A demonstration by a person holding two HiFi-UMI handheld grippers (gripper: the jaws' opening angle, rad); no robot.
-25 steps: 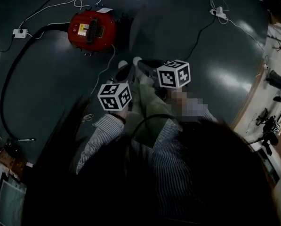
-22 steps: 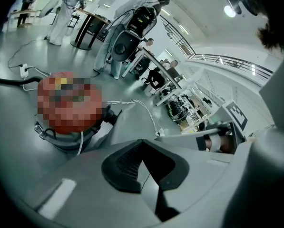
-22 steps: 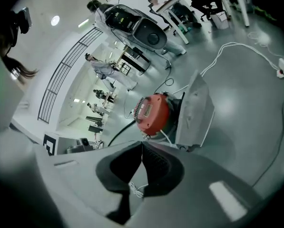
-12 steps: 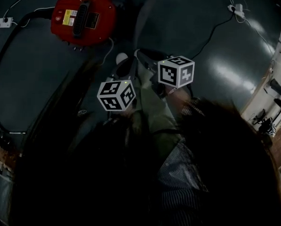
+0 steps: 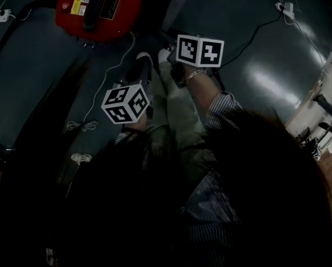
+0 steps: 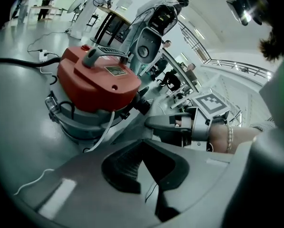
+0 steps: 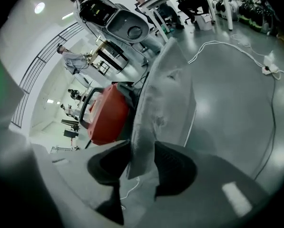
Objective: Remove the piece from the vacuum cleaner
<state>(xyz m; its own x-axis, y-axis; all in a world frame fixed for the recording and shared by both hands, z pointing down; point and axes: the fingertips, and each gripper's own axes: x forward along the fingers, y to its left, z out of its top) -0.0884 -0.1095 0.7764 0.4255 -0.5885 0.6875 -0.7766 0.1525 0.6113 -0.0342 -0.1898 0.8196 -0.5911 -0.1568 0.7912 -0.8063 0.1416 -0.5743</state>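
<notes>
Red vacuum cleaner [image 5: 99,7] standing on a dark floor [image 5: 254,32], seen from above. Both grippers are held on the person's side of it. The right gripper [image 7: 142,148], the closer one to the vacuum cleaner, has its jaws opening – a grey, sheet-like piece [image 7: 165,89] stands between them and stretches away alongside the red body. The left gripper [image 6: 142,146] points at the vacuum cleaner from further back – its fingertips are pressed together on nothing
</notes>
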